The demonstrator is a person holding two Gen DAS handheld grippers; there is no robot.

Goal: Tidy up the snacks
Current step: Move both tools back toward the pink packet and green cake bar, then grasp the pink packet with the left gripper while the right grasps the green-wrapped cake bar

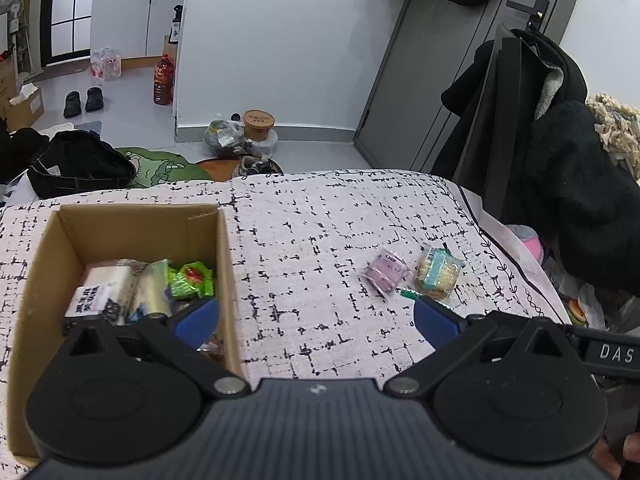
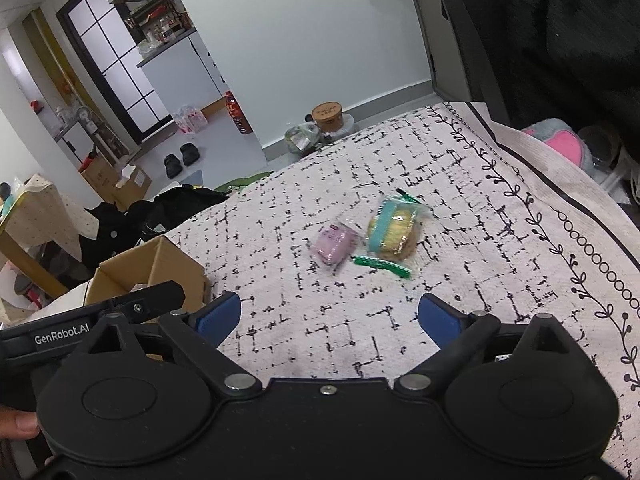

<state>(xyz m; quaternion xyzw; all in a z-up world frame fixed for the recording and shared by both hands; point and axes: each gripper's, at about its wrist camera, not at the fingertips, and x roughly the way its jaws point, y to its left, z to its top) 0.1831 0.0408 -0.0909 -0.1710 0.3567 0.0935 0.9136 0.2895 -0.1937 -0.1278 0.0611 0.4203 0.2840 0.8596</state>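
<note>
A cardboard box (image 1: 224, 264) stands at the left of the cloth-covered table and holds several wrapped snacks (image 1: 132, 292); it also shows in the right wrist view (image 2: 168, 264). A pink snack packet (image 1: 386, 272) (image 2: 334, 244) and a yellow cake in a clear wrapper with a teal band (image 1: 436, 274) (image 2: 394, 232) lie side by side on the cloth. My left gripper (image 1: 316, 320) is open and empty, its left finger over the box's right wall. My right gripper (image 2: 330, 318) is open and empty, just short of the two packets.
The white black-patterned cloth (image 2: 460, 184) covers the table. Dark coats (image 1: 560, 160) hang on a rack at the right edge. Beyond the far edge, bags (image 1: 76, 164), a bottle (image 1: 163, 80) and a lidded tub (image 1: 259, 122) sit on the floor.
</note>
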